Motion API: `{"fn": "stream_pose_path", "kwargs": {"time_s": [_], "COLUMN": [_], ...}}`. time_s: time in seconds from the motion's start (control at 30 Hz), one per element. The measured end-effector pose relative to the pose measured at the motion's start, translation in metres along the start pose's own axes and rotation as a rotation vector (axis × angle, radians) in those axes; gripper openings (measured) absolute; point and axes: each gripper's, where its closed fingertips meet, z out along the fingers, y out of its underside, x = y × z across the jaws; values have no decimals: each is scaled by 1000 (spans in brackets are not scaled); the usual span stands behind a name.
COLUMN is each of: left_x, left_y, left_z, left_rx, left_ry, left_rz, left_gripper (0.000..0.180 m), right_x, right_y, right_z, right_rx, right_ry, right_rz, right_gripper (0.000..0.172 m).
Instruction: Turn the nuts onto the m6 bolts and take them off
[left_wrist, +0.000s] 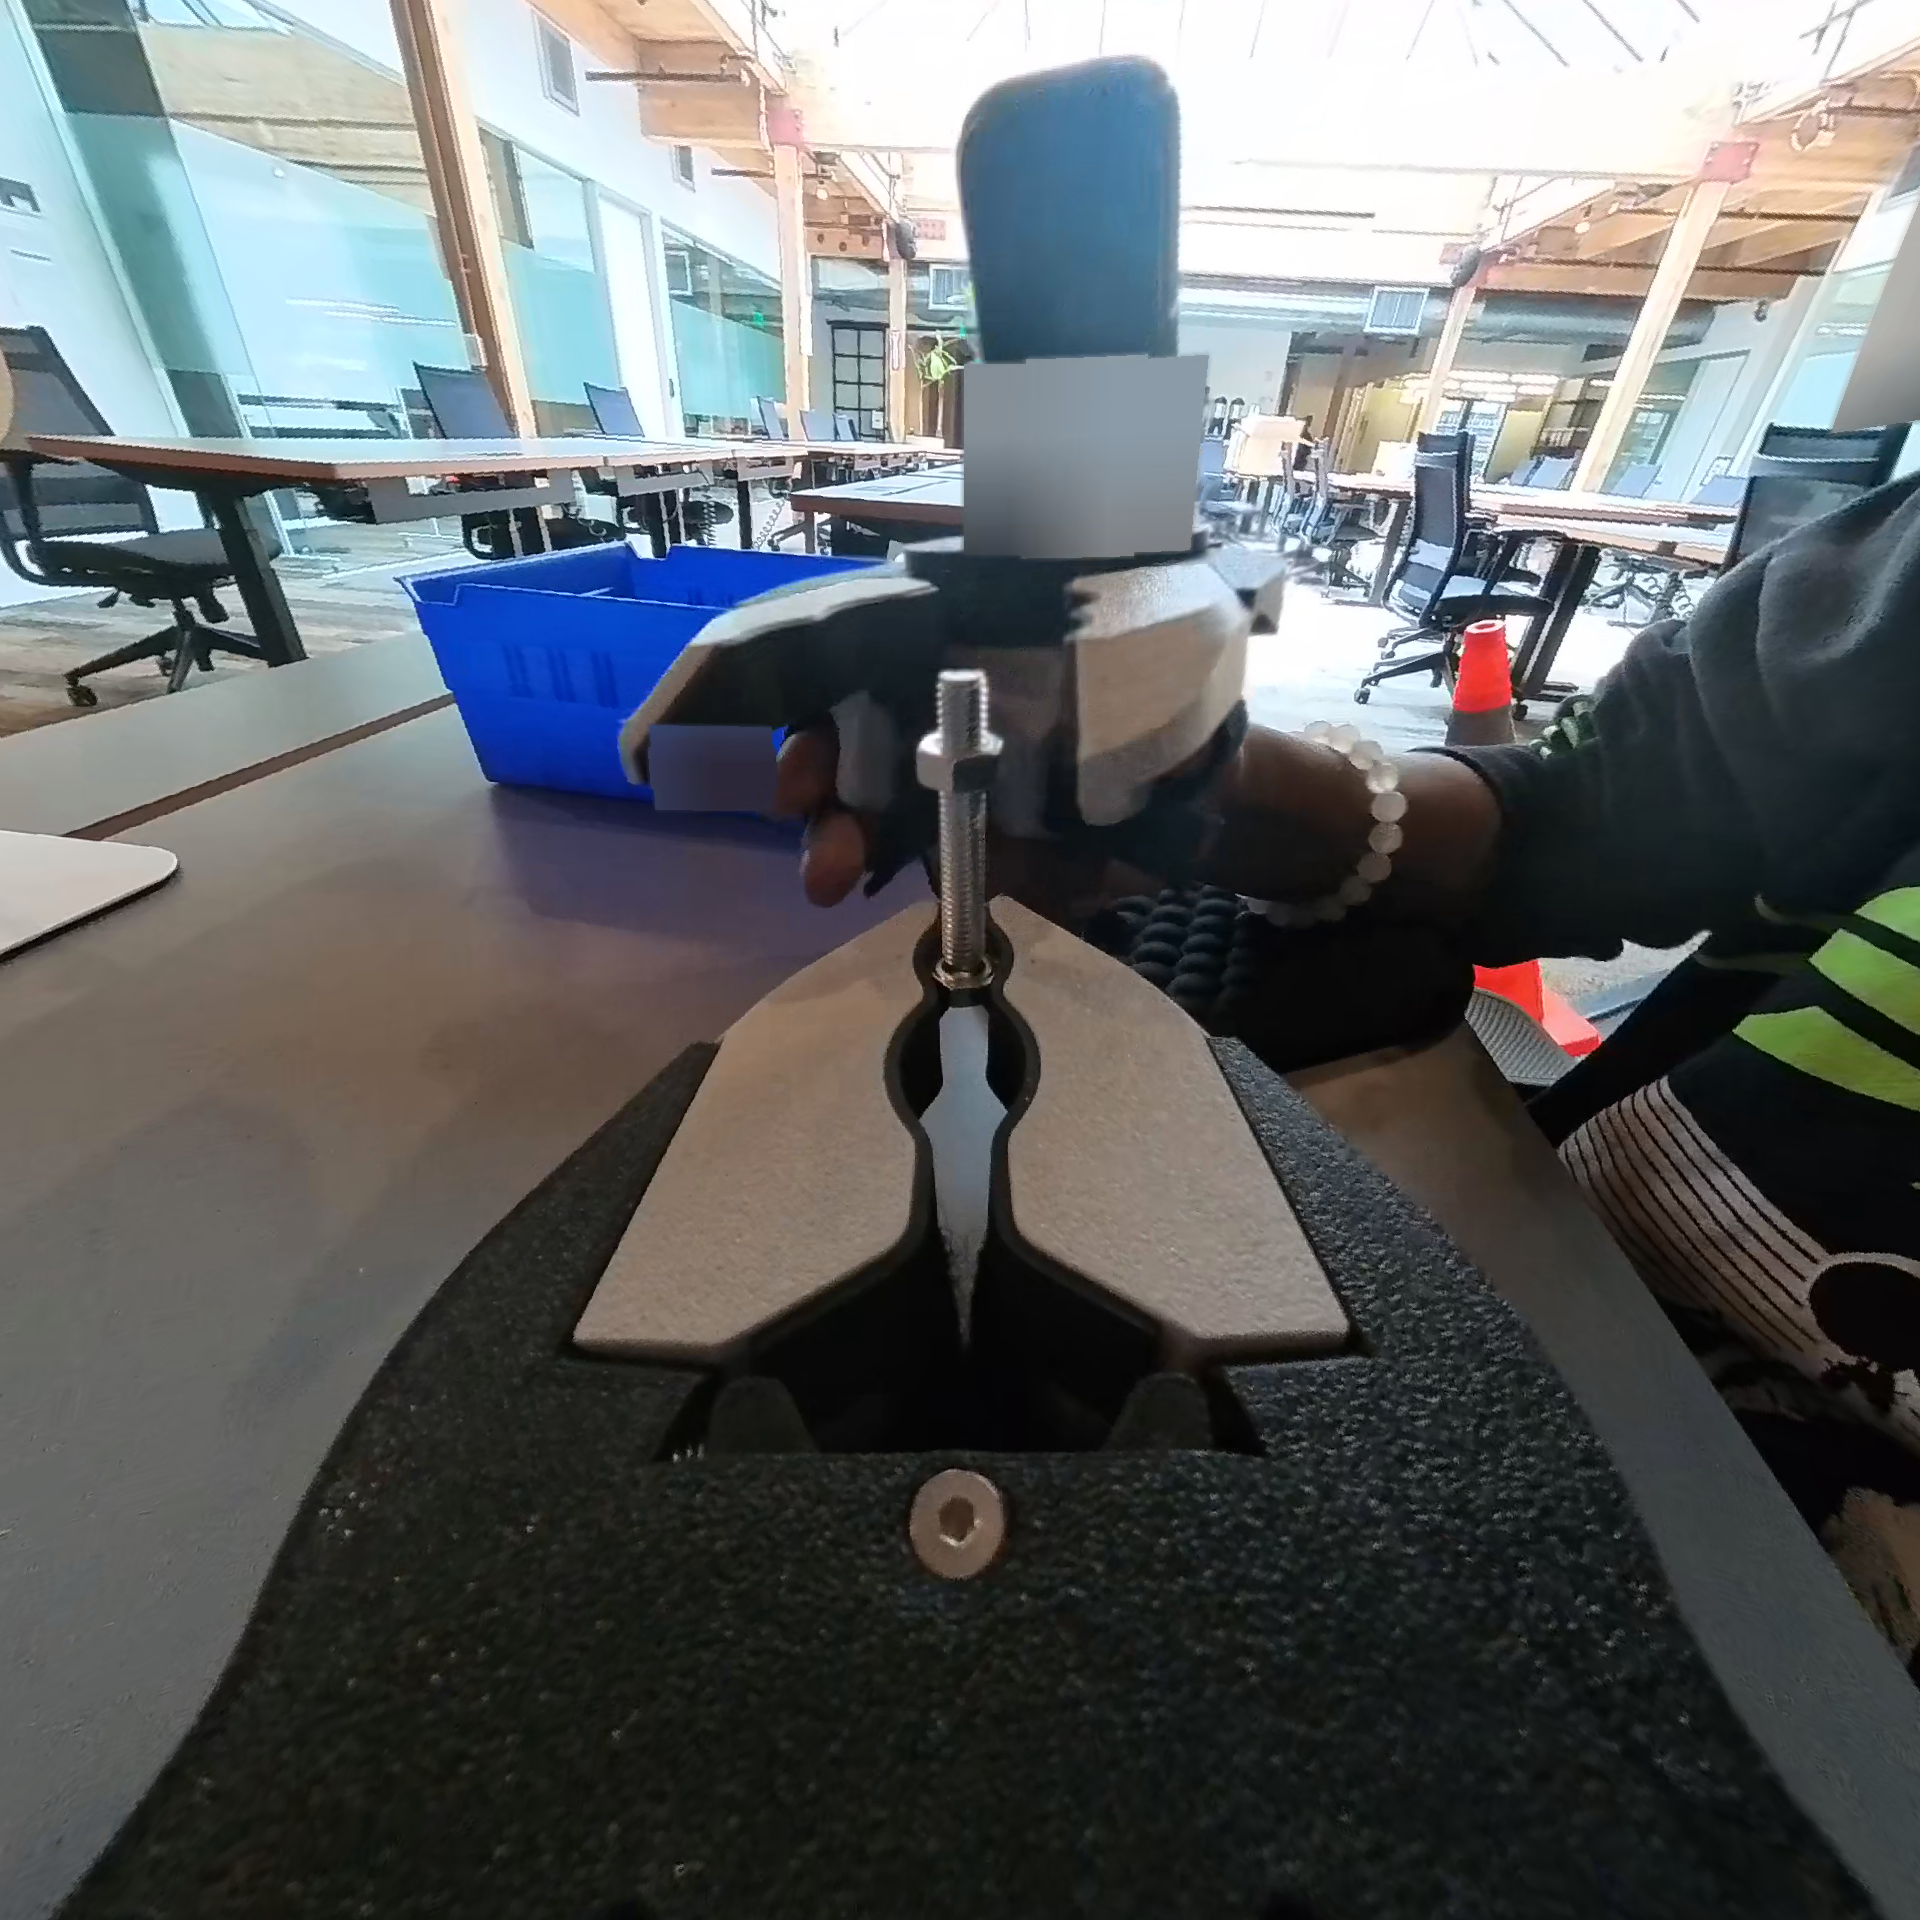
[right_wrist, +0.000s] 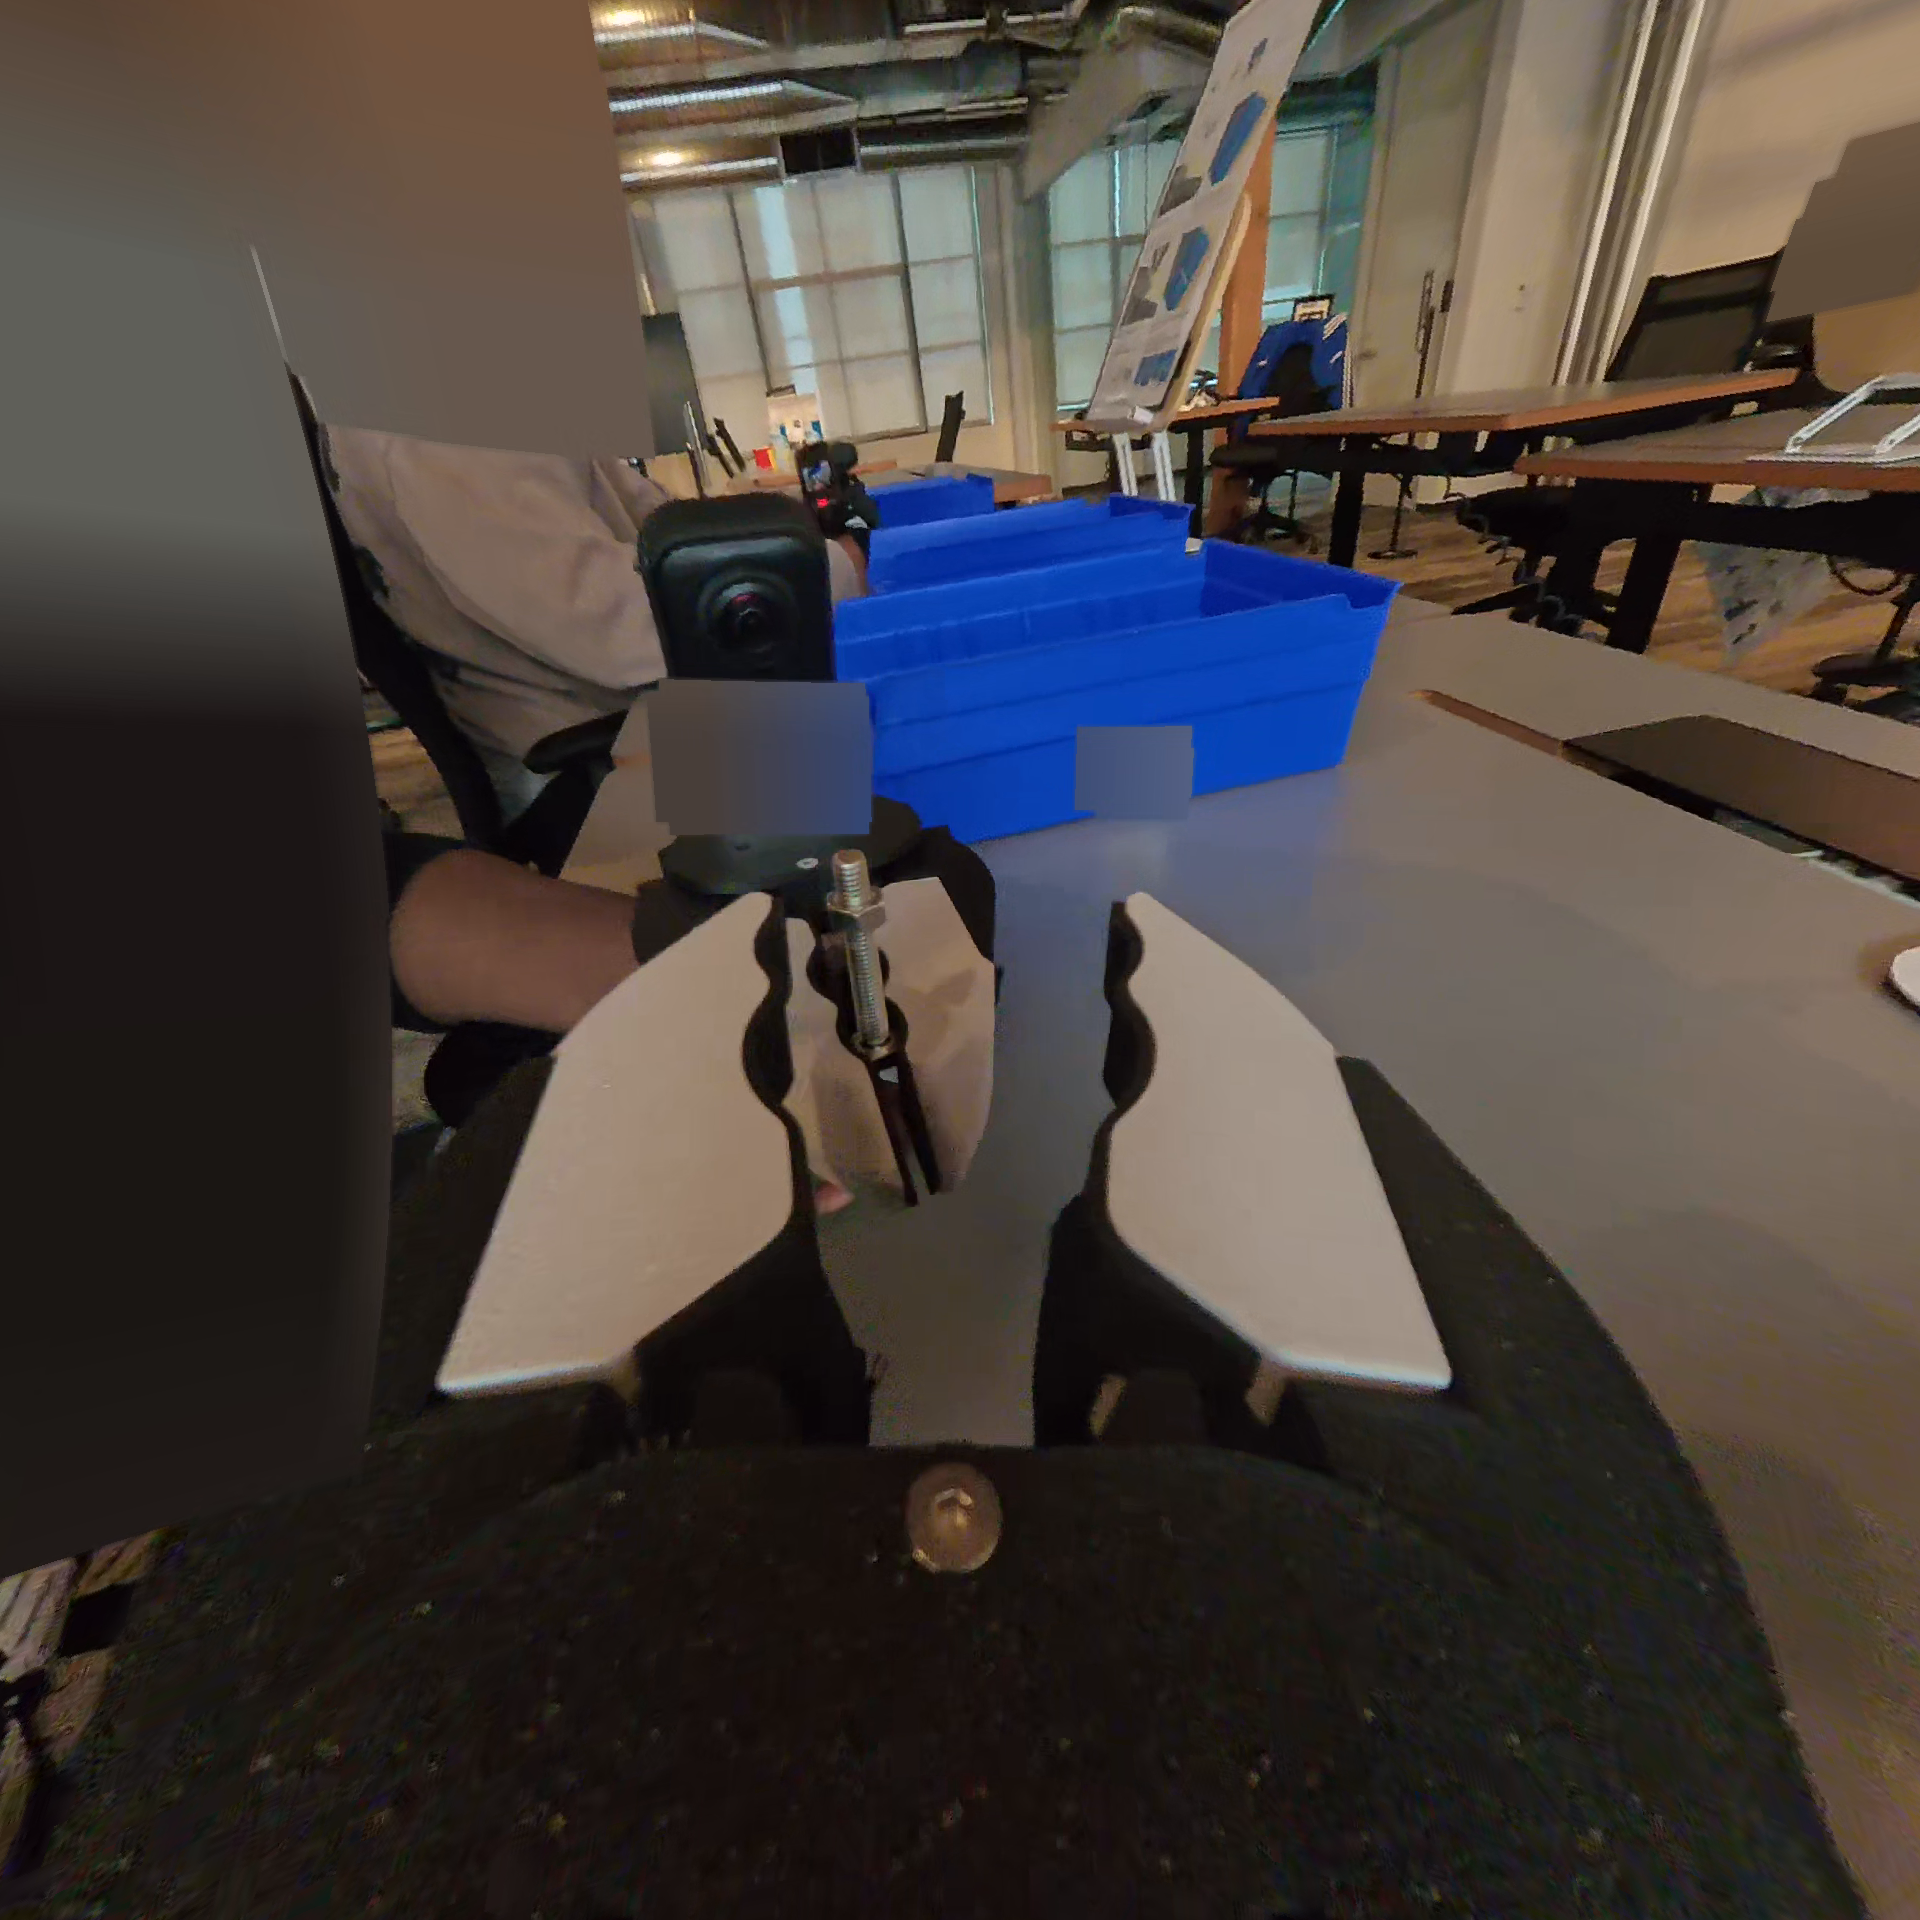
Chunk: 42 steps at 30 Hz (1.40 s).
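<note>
My left gripper (left_wrist: 964, 961) is shut on the head end of a silver bolt (left_wrist: 961, 852) and holds it upright. A silver hex nut (left_wrist: 958, 756) sits on the thread near the top of the bolt. In the right wrist view the same bolt (right_wrist: 864, 971) and nut (right_wrist: 855, 916) stand in the left gripper (right_wrist: 878, 1039), just beyond my left fingertip. My right gripper (right_wrist: 943, 914) is open and empty, its pads apart from the nut. It also shows in the left wrist view (left_wrist: 935, 675), behind the bolt.
A blue bin (left_wrist: 582, 665) stands on the grey table (left_wrist: 312, 1039) behind the bolt; it also shows in the right wrist view (right_wrist: 1122, 665), with more blue bins beyond. An orange cone (left_wrist: 1484, 670) stands off the table at the right. A person sits at the left. About 5 centimeters separates my left fingertips from my right.
</note>
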Motion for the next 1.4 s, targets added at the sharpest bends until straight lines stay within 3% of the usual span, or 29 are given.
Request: {"fn": "stream_pose_path", "kwargs": {"time_s": [0.2,0.37,0.57,0.7,0.83,1.0,1.13,1.3,1.4], "left_x": [-1,3,1,3,1,1,1,1,1], "left_y": [-1,1,-1,0,-1,-1,-1,-1,-1], "left_z": [-1,0,-1,-1,-1,-1,-1,-1,-1], "left_rx": [8,-6,12,3,12,8,8,8,10], "left_ry": [-3,13,7,9,3,3,0,-1,-3], "left_rz": [-12,15,3,14,5,8,9,9,8], "left_gripper": [3,3,3,3,3,3,3,3,3], "right_x": [10,-1,7,1,7,0,9,1,10], "right_y": [-3,-3,-5,-1,-5,-2,-7,-3,-5], "right_z": [-11,-4,-12,-6,-12,-7,-13,-6,-12], "right_rx": [11,9,24,-4,22,1,31,4,19], "right_ry": [27,-4,16,5,24,6,46,18,64], "right_rz": [-8,-38,-31,-55,-49,-59,-55,-61,-74], "right_gripper": [40,50,38,49,34,50,34,55,33]}}
